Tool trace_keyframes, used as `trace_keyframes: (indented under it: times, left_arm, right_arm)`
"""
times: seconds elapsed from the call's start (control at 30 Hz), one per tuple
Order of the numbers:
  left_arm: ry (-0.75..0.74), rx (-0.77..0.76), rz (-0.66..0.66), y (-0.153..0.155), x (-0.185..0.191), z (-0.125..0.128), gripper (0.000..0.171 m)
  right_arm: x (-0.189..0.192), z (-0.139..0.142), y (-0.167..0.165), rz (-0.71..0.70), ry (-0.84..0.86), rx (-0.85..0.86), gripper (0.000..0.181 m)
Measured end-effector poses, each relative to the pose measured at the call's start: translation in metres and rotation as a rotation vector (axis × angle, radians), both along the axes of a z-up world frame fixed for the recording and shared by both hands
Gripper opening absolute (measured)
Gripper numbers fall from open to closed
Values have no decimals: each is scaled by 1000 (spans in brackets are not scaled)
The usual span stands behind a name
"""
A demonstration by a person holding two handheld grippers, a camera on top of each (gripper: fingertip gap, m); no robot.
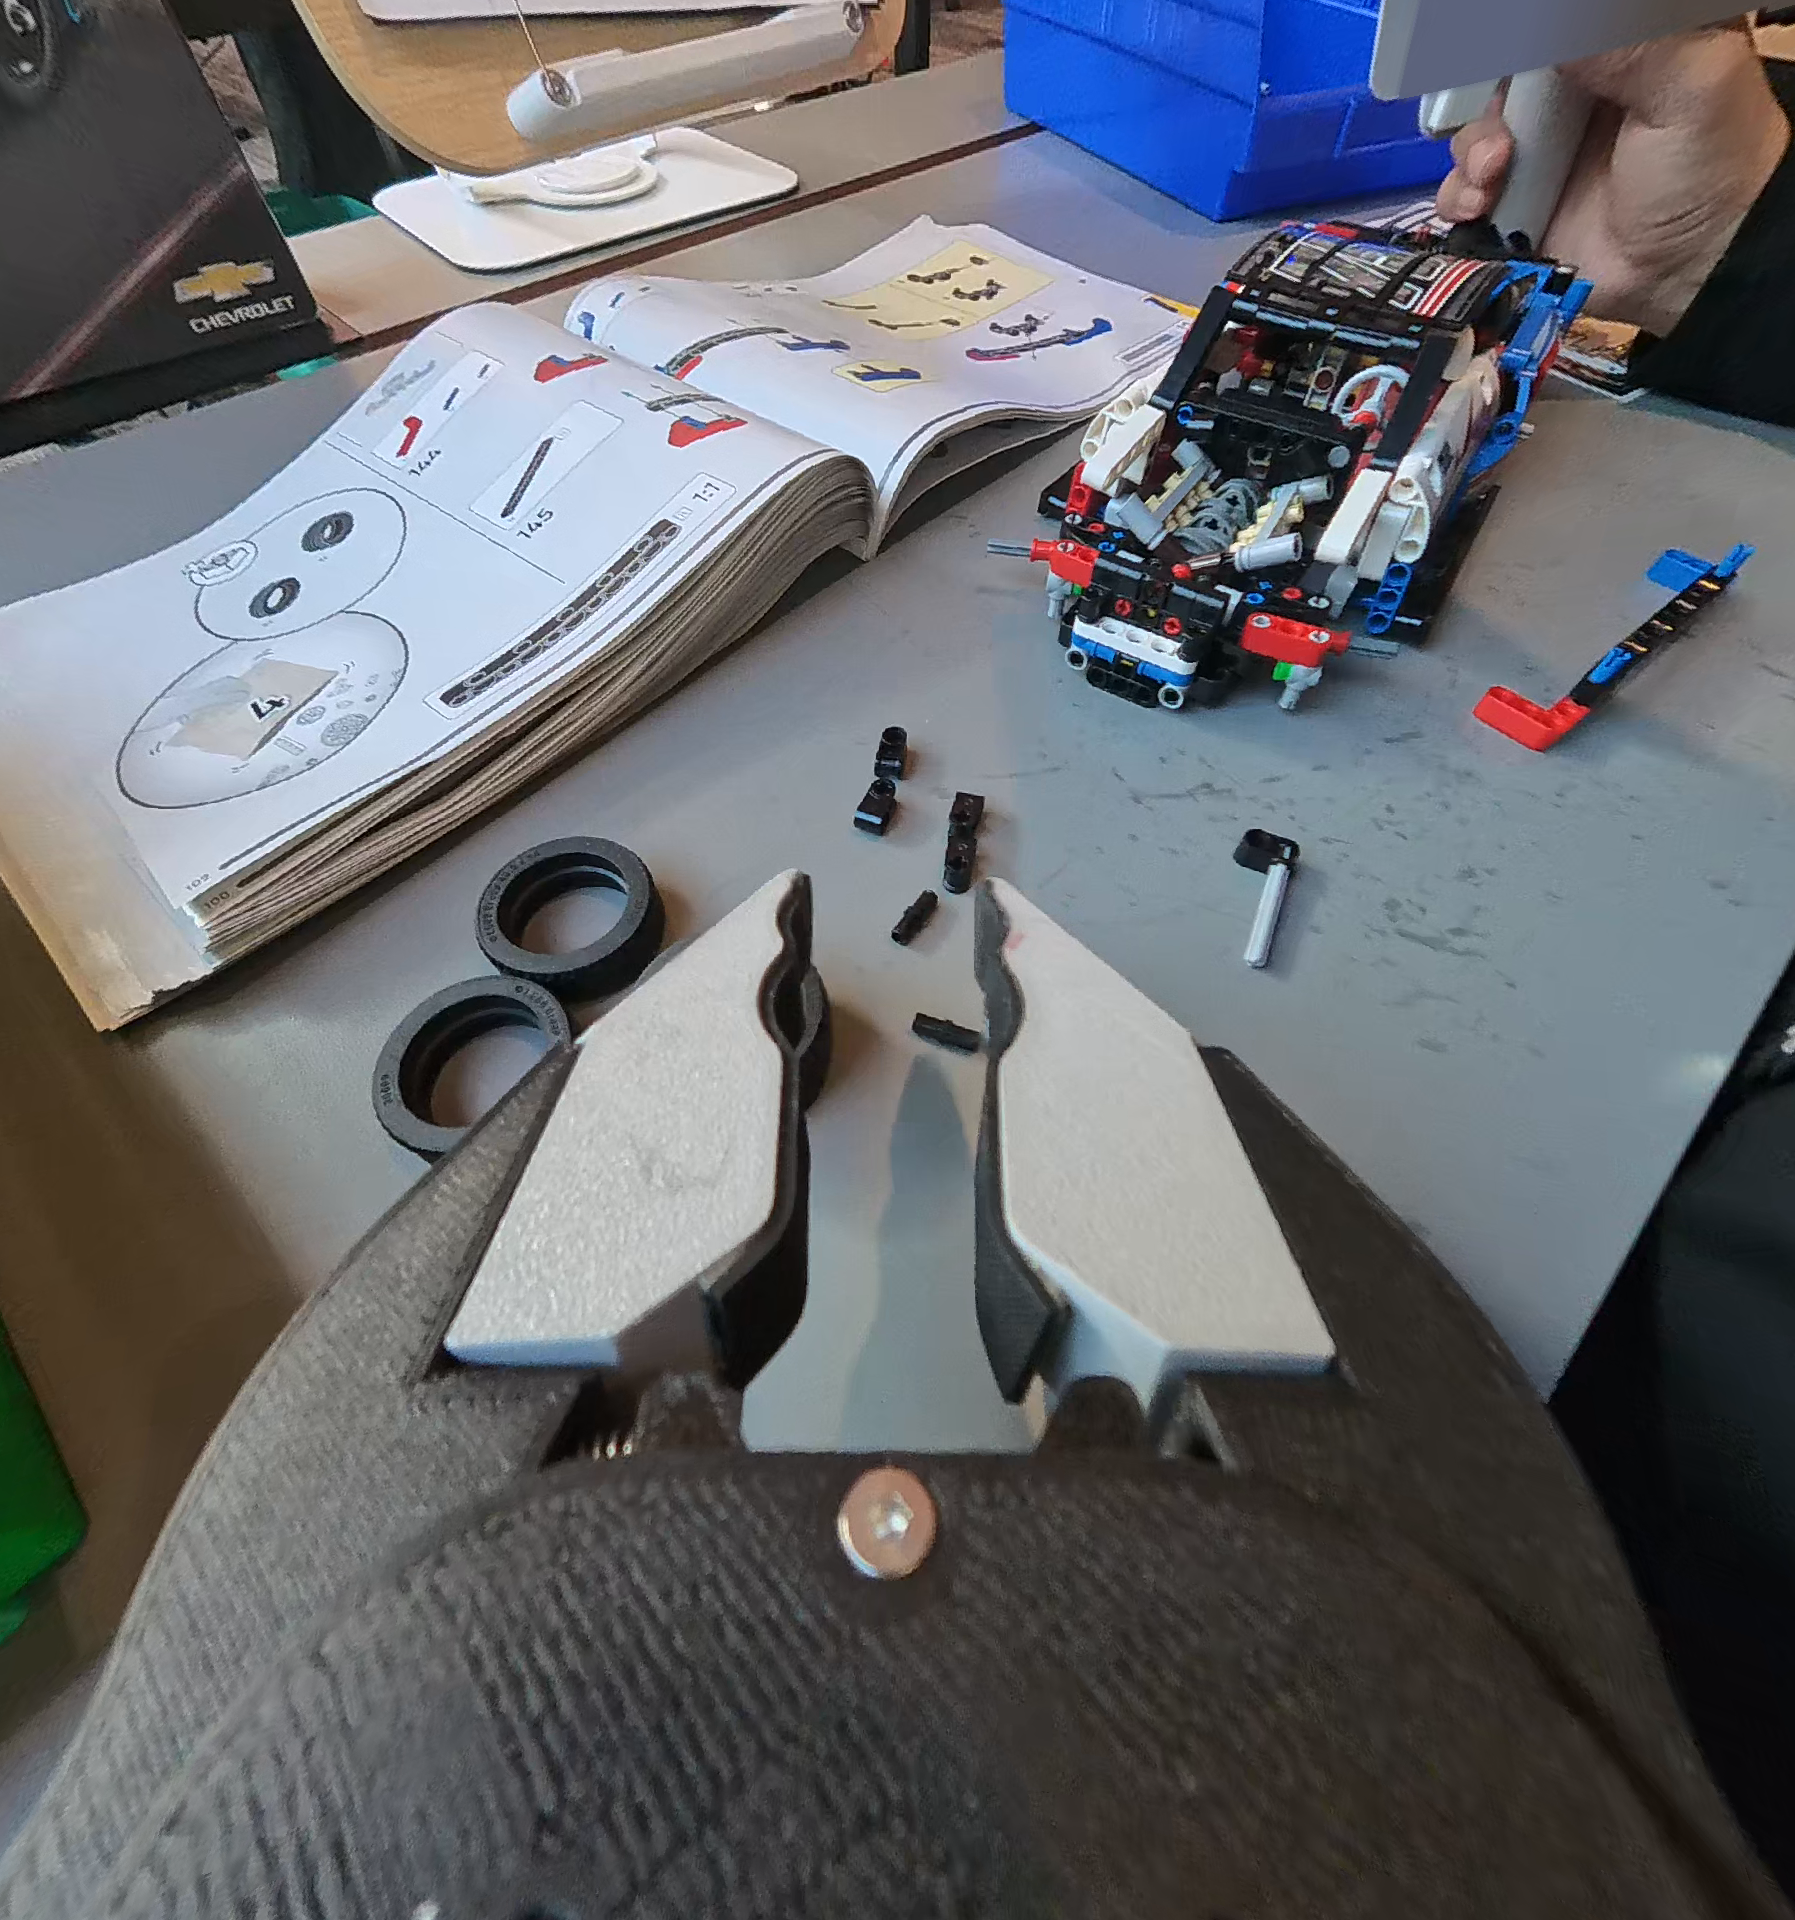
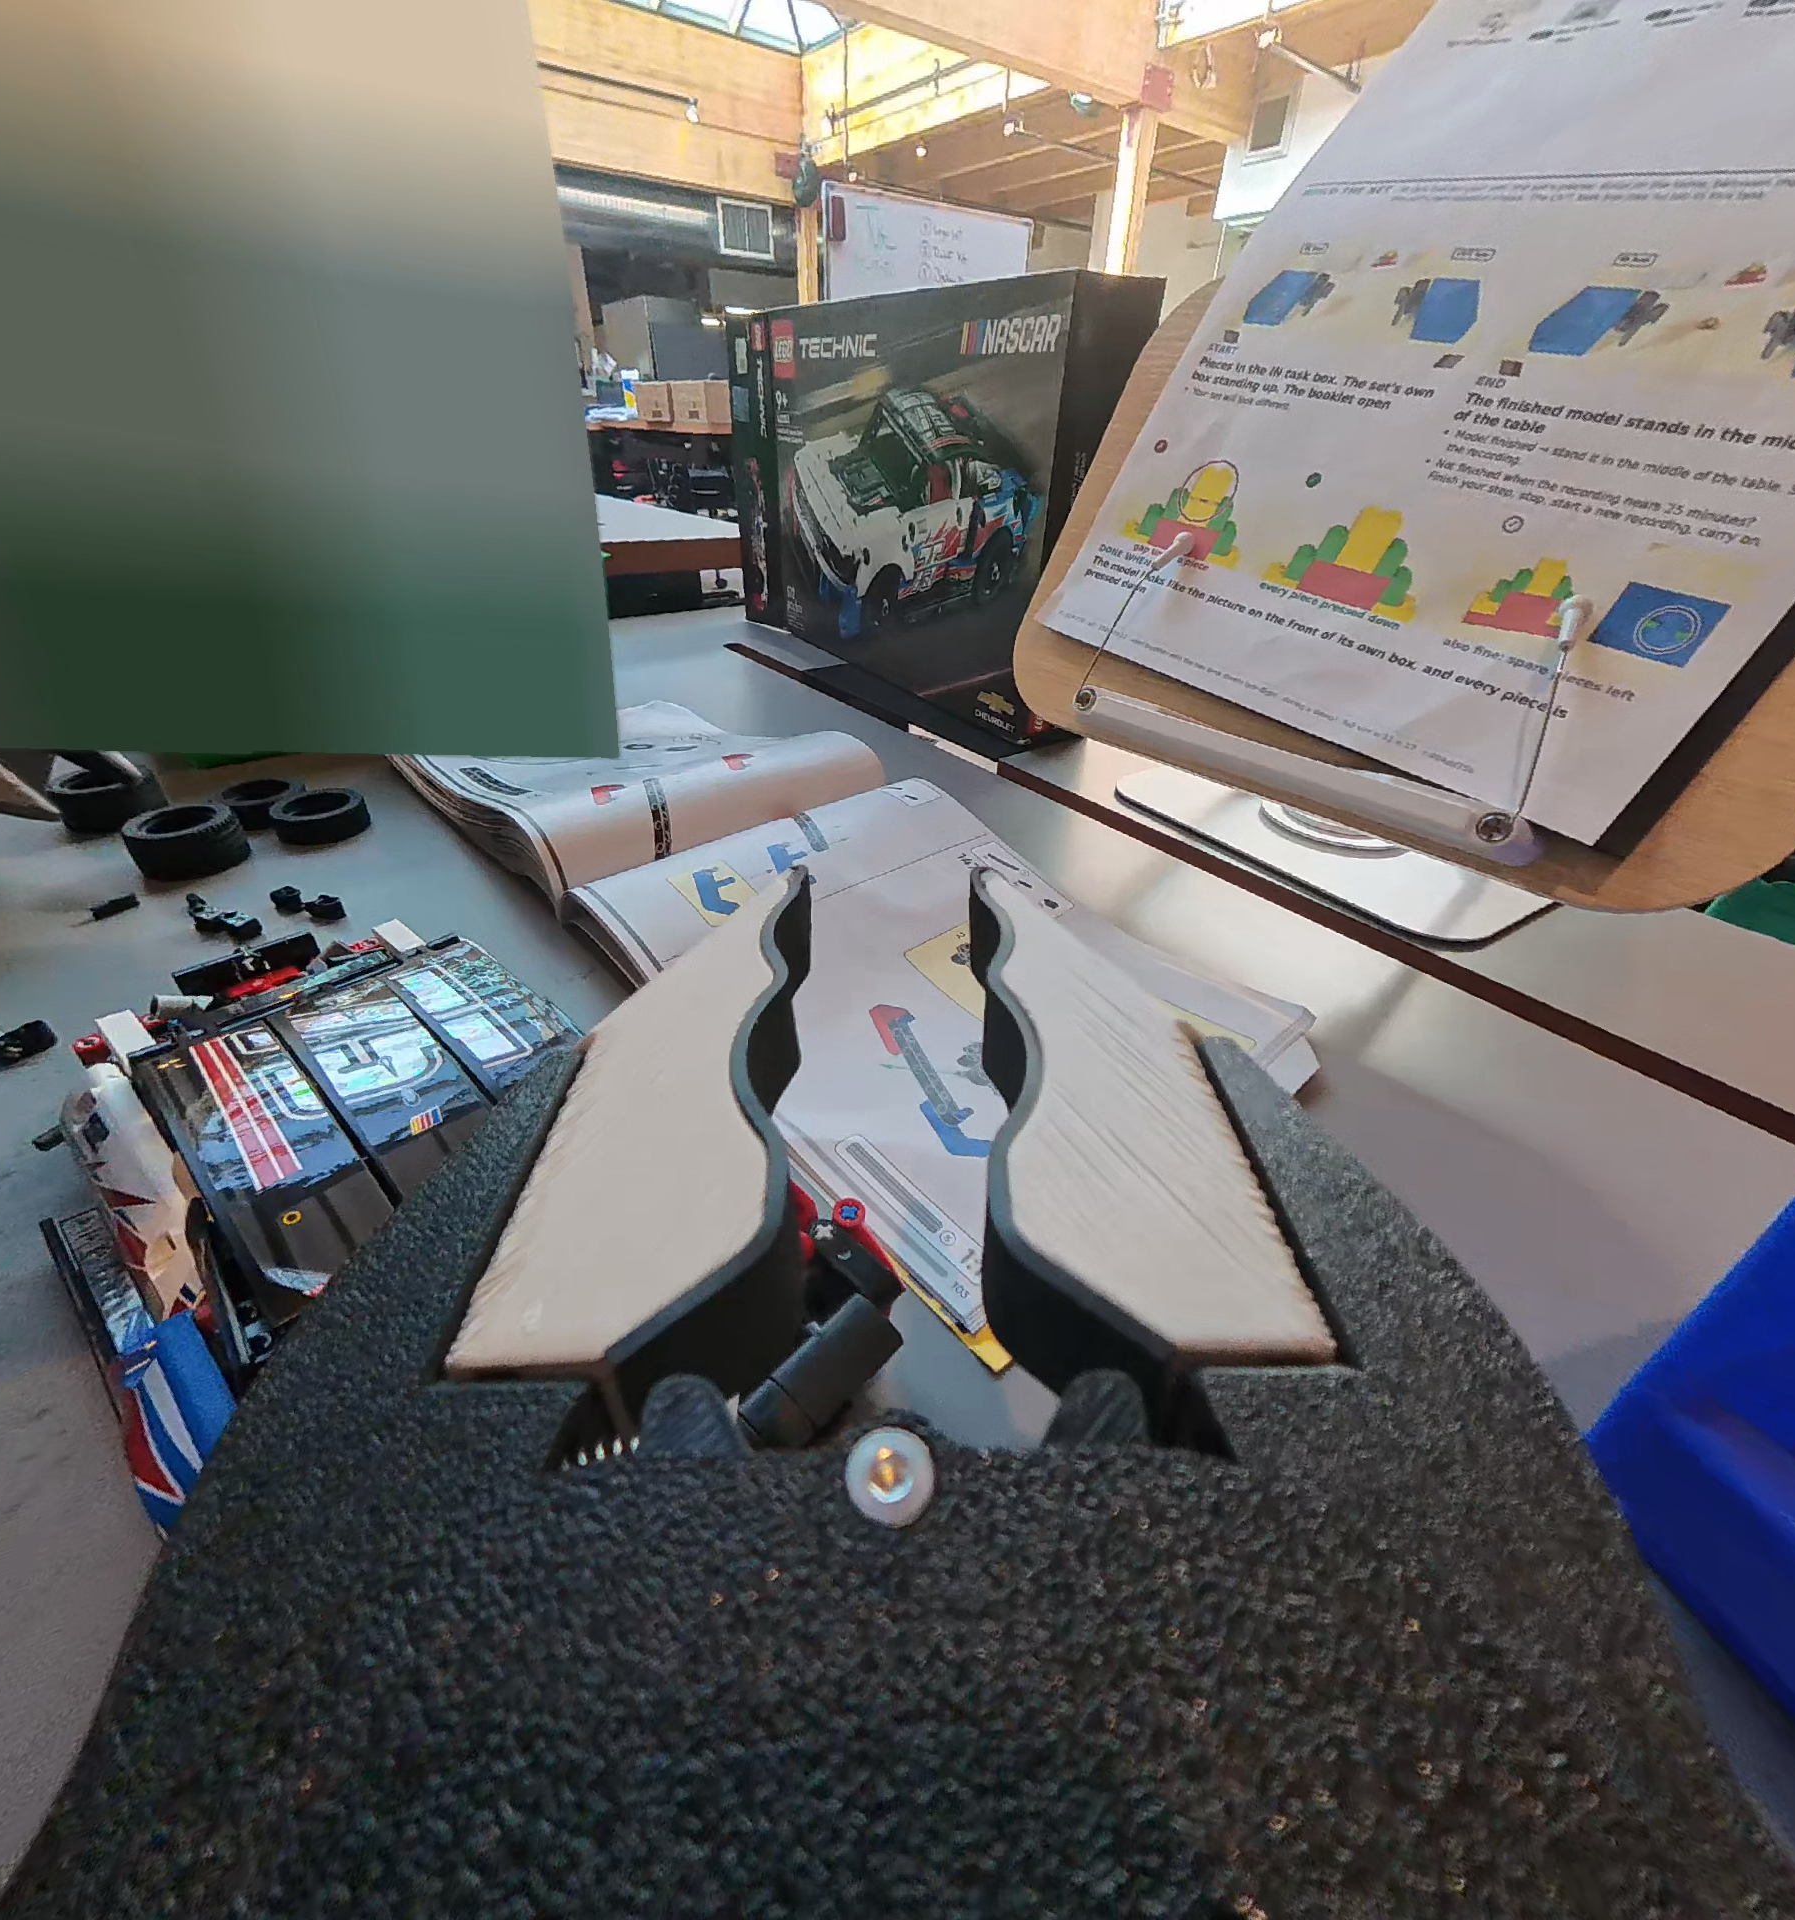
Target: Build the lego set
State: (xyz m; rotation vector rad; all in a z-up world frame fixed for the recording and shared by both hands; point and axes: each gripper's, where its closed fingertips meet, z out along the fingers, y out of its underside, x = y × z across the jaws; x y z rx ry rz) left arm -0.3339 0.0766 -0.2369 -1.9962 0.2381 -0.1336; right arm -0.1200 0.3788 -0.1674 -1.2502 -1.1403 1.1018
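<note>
The partly built Lego car (image 1: 1288, 468) stands on the grey table (image 1: 1132, 1039) at the right, nose toward me. My left gripper (image 1: 893, 899) is open and empty, low over the table. Small black pins (image 1: 945, 1031) and connectors (image 1: 877, 805) lie between and just beyond its fingertips. Black tyres (image 1: 566, 914) lie left of it, one partly hidden behind the left finger. My right gripper (image 2: 888, 894) is open above the open booklet (image 2: 872, 1049), with the car's roof (image 2: 301, 1091) at its lower left. A red and black piece (image 2: 836, 1309) shows low between its fingers.
The open instruction booklet (image 1: 405, 582) lies at left. A black beam with red and blue ends (image 1: 1620, 655) and a grey axle with a black connector (image 1: 1267, 894) lie right. A hand (image 1: 1620, 166), a blue bin (image 1: 1215, 104), the set's box (image 2: 924, 468) and a sheet stand (image 2: 1444, 499) are behind. Across from one pair of fingers to the other is roughly 40 cm. The partly built Lego car (image 1: 1288, 468) is about 20 cm from both grippers' fingertips.
</note>
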Motion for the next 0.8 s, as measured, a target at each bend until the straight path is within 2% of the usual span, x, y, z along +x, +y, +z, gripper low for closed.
trace_keyframes:
  times: [0.8]
  left_arm:
    - [8,-8,17,1,-2,-2,27]
  right_arm:
    - [0,2,0,-13,0,12,29]
